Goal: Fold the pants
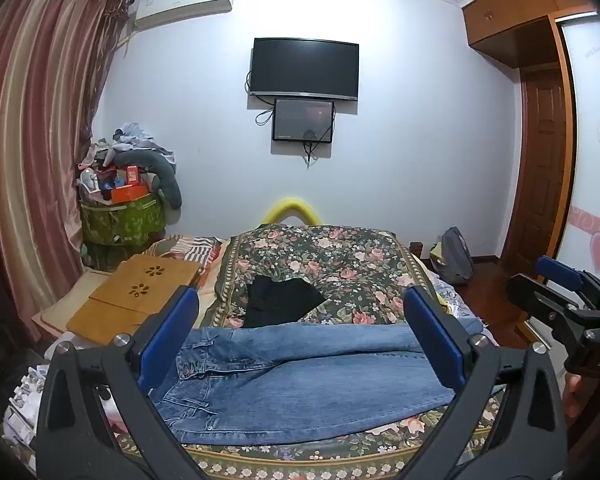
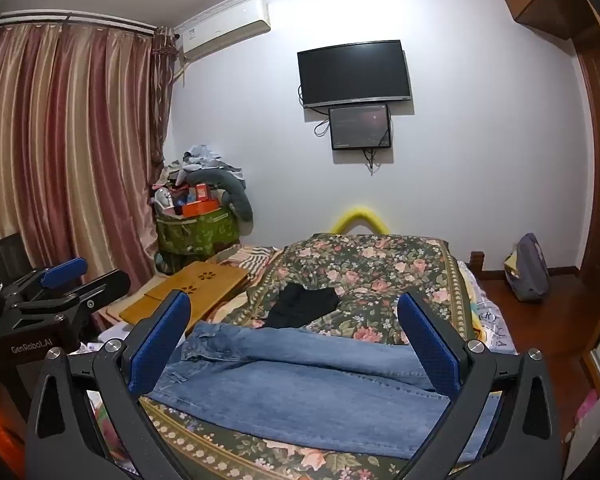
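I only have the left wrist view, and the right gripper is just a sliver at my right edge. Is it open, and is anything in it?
Observer: In the right wrist view the right gripper is wide open, with nothing between its blue pads. The jeans lie flat on the bedspread below them.
Operator: My right finger hides where the legs go.
Observer: In the right wrist view they show again past that gripper's right finger, near the bed's right edge. I cannot make out the hems.
Operator: How does my gripper look from outside?
Observer: The left gripper shows at the left edge of the right wrist view, jaws apart and nothing between them.
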`<state>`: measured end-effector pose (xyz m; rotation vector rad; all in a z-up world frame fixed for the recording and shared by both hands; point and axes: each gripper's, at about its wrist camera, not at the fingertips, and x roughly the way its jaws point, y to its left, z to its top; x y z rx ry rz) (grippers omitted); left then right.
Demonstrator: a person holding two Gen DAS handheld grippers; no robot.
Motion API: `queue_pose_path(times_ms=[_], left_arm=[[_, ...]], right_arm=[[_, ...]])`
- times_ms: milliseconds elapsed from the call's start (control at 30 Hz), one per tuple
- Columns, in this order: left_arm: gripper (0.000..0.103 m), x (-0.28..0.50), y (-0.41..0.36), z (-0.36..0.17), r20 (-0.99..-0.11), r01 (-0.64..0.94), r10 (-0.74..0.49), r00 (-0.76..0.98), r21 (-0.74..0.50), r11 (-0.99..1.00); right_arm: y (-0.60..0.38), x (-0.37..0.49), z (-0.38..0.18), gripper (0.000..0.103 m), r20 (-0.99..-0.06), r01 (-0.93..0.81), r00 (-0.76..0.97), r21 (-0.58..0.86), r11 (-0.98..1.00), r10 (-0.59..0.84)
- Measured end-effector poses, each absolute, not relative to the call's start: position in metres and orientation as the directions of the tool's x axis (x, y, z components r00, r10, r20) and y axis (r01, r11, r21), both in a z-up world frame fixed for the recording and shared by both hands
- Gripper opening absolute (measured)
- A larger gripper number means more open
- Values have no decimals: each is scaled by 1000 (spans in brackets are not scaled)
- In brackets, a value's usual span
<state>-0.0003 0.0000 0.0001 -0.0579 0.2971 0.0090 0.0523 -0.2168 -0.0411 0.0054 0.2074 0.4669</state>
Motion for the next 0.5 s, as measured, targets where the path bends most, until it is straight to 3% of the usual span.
queue_pose_path(times_ms=[500], left_arm=[[103, 0, -1, -6, -292, -27, 12, 956, -47, 999]], right_arm=[[-230, 68, -45, 103, -206, -437, 874, 58, 898, 439]])
